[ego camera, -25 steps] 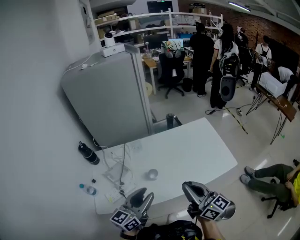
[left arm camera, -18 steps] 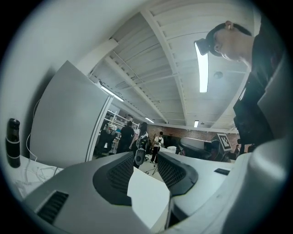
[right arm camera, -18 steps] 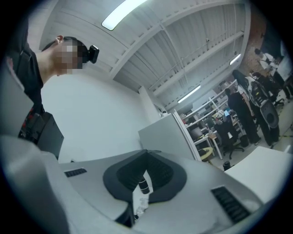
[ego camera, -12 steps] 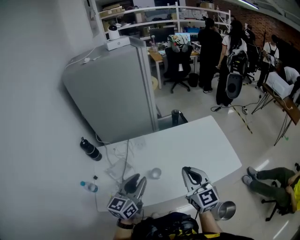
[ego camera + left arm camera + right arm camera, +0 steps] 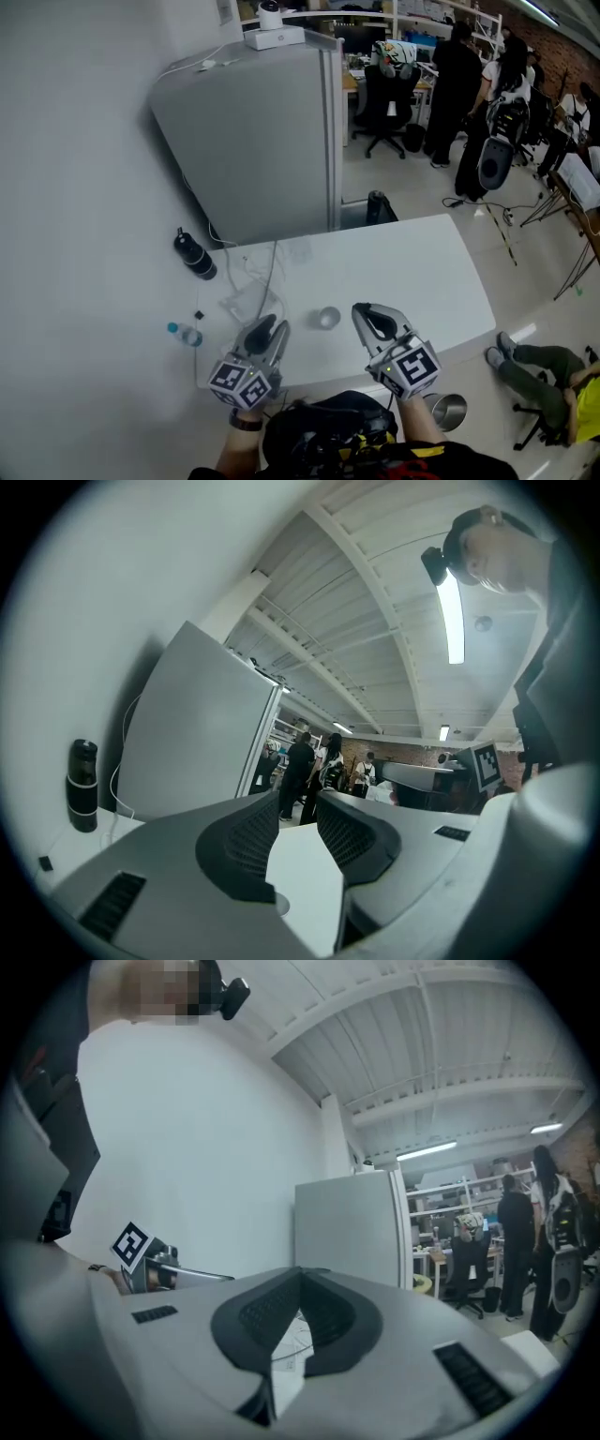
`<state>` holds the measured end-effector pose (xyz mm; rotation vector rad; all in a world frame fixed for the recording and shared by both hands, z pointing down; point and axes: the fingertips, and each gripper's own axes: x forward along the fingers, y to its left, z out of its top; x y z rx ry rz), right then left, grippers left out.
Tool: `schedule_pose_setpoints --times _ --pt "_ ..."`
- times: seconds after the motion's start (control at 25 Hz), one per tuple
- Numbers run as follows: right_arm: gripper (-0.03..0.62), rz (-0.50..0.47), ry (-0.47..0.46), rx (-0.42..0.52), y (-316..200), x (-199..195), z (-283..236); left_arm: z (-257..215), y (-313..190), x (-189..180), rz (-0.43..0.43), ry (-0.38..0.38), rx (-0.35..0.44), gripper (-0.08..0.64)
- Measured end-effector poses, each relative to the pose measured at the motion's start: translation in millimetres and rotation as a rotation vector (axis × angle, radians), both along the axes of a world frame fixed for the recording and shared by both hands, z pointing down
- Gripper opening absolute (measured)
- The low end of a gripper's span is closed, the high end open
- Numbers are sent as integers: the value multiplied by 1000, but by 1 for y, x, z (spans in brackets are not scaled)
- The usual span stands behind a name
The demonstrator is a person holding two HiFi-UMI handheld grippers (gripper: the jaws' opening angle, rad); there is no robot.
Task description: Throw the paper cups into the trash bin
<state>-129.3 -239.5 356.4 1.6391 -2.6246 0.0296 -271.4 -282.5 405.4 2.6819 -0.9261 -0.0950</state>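
A single paper cup (image 5: 327,318) stands upright on the white table (image 5: 412,272), near its front edge. My left gripper (image 5: 269,335) hovers over the front edge just left of the cup; its jaws are closing, a gap still shows and nothing is between them (image 5: 298,832). My right gripper (image 5: 369,320) is just right of the cup, shut and empty (image 5: 298,1309). A round metal trash bin (image 5: 447,411) stands on the floor at the lower right, below the table's front corner.
Loose papers and white cables (image 5: 251,296) lie on the table's left part. A black bottle (image 5: 194,255) and a small water bottle (image 5: 184,334) sit on the floor to the left. A grey partition (image 5: 253,141) rises behind the table, with several people and desks beyond.
Both grippers have come forward to the table's front edge, on either side of the cup. The left jaws have narrowed. The head view has shifted, so the table sits higher and further right.
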Motion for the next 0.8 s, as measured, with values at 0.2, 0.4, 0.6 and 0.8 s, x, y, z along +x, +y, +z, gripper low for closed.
schedule_pose_setpoints --times 0.2,0.4,0.6,0.8 --pt "5 -63 -42 -6 -1 -19 12 6 -1 -7 -25 12 -16 124" --pt "6 -102 -65 -28 -2 -28 17 0 6 -18 -50 49 33 101" --pt "6 -119 -73 -37 -4 -30 30 8 0 -21 -80 37 27 101" --pt "11 -120 -126 -98 -3 -27 43 11 0 -22 -90 40 0 101"
